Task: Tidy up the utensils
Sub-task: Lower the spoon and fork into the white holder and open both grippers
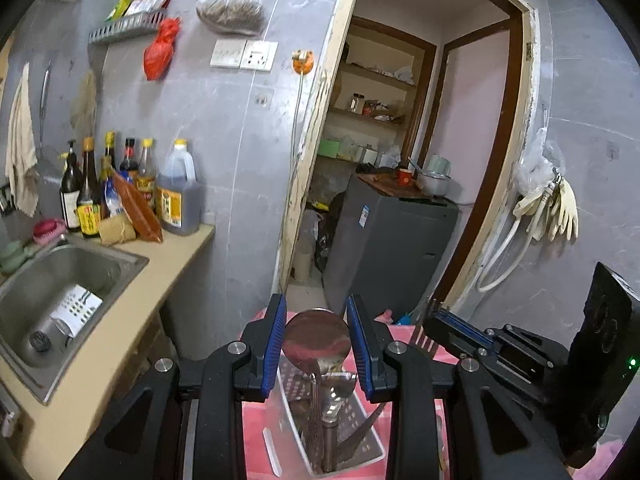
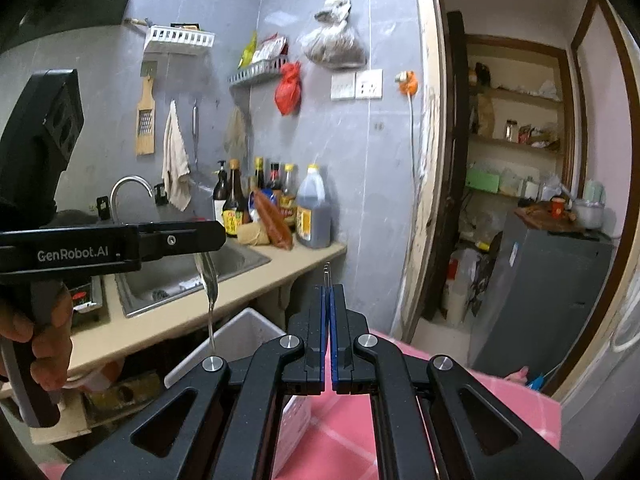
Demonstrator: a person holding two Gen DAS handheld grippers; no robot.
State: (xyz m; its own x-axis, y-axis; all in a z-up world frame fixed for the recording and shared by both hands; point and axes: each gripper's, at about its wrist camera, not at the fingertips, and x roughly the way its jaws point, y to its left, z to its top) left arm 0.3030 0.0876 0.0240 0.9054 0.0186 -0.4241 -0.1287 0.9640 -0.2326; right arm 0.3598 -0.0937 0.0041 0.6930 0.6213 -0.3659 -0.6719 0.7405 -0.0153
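My left gripper point(image 1: 317, 309) is shut on a metal spoon point(image 1: 318, 338), its blue pads pressing the round bowl from both sides. The handle hangs down over a white perforated utensil basket point(image 1: 370, 438) that stands on a pink cloth and holds several utensils. In the right wrist view the spoon point(image 2: 210, 280) dangles from the left gripper point(image 2: 216, 236) above the basket point(image 2: 240, 336). My right gripper point(image 2: 328, 289) is shut on a thin fork point(image 2: 327, 273), seen edge-on. From the left wrist view the right gripper point(image 1: 432, 318) sits just right of the basket, with the fork tines point(image 1: 424, 342) showing.
A steel sink point(image 1: 72, 276) is set in the beige counter point(image 1: 160, 276) at left, with sauce bottles point(image 1: 120, 188) behind it. A doorway ahead opens onto a grey washing machine point(image 1: 384, 248). Rubber gloves point(image 1: 560, 212) hang on the right wall. A hand point(image 2: 36, 340) holds the left gripper.
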